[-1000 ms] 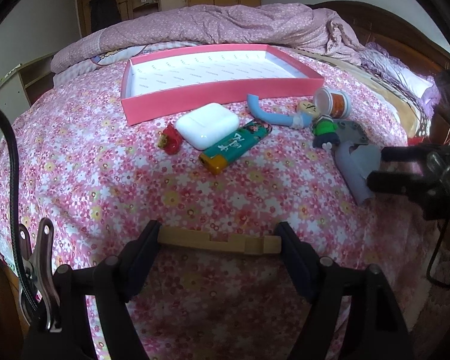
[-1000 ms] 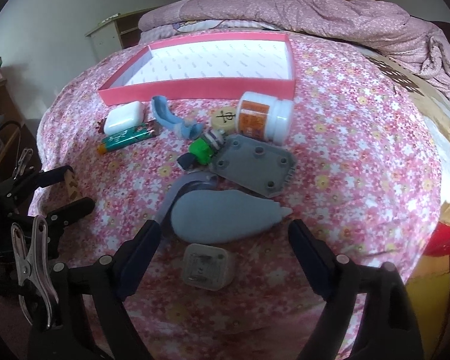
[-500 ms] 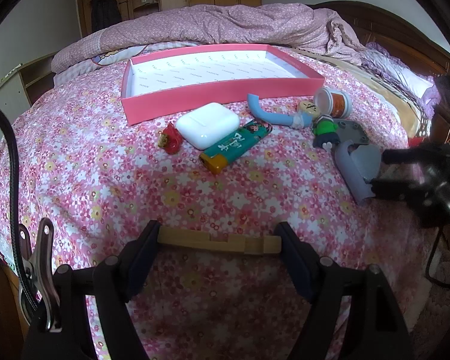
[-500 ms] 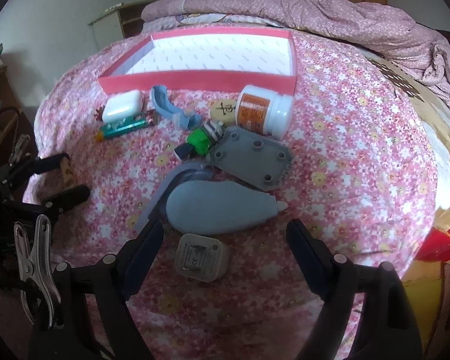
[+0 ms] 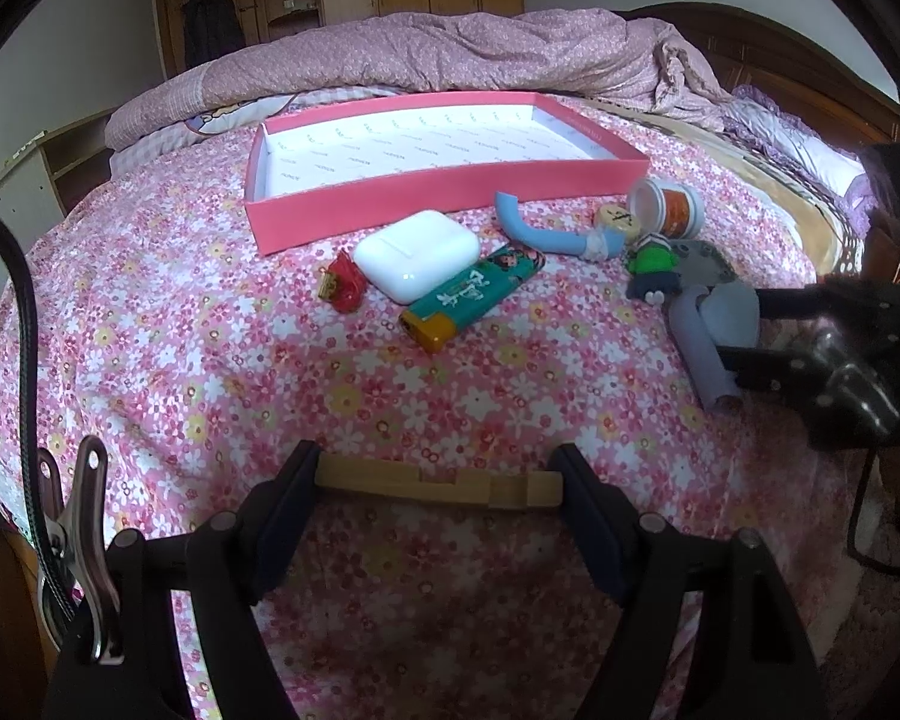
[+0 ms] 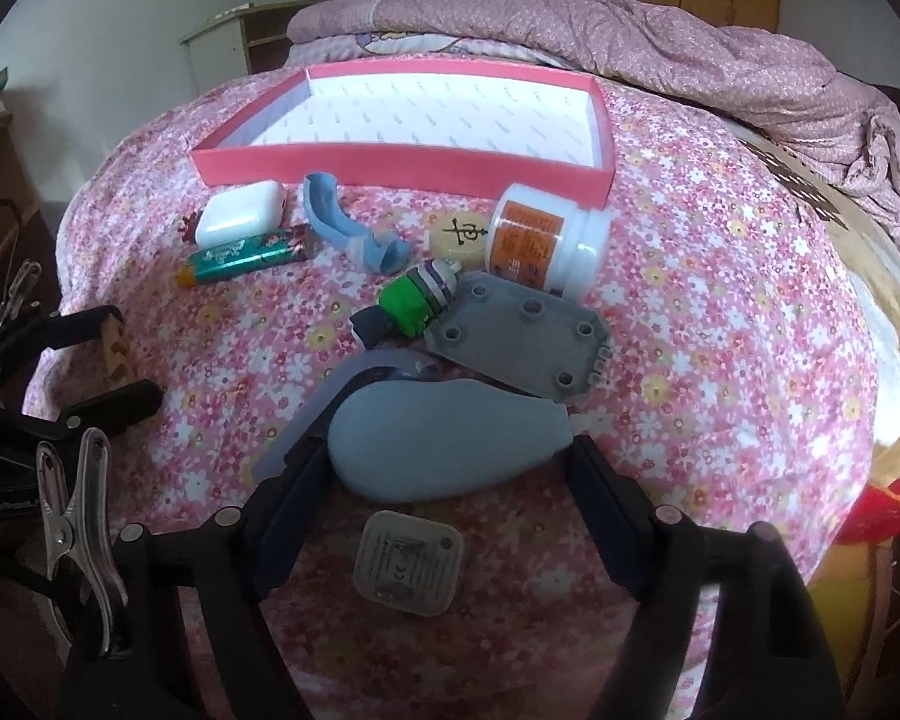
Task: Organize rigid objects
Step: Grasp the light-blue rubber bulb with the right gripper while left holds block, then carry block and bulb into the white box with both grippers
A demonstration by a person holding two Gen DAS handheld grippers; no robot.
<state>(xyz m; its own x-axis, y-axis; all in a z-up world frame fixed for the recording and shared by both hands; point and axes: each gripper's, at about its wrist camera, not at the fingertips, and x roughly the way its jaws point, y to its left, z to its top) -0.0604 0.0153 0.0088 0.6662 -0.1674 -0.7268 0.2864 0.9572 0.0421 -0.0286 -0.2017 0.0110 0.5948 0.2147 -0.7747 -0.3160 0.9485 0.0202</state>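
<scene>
My right tool [image 6: 450,456] is closing around the smooth grey-blue rubber bulb [image 6: 444,438], lying crosswise, nozzle rightward; my left tool [image 5: 438,480] pinches a pale wooden strip [image 5: 438,481] endwise.

Soft daylight, strong fisheye bend, dark corners.

Both wrist views are evenly and rather dimly lit, with muted colours and only faint shadows under the small things on the flowered bedspread [image 5: 210,330]. The white floor of the pink box [image 6: 402,165] is the brightest patch, without harsh glare. Straight lines curve toward the edges, and black vignetting fills the corners. Focus is fair at the centre; the rims go soft.
</scene>
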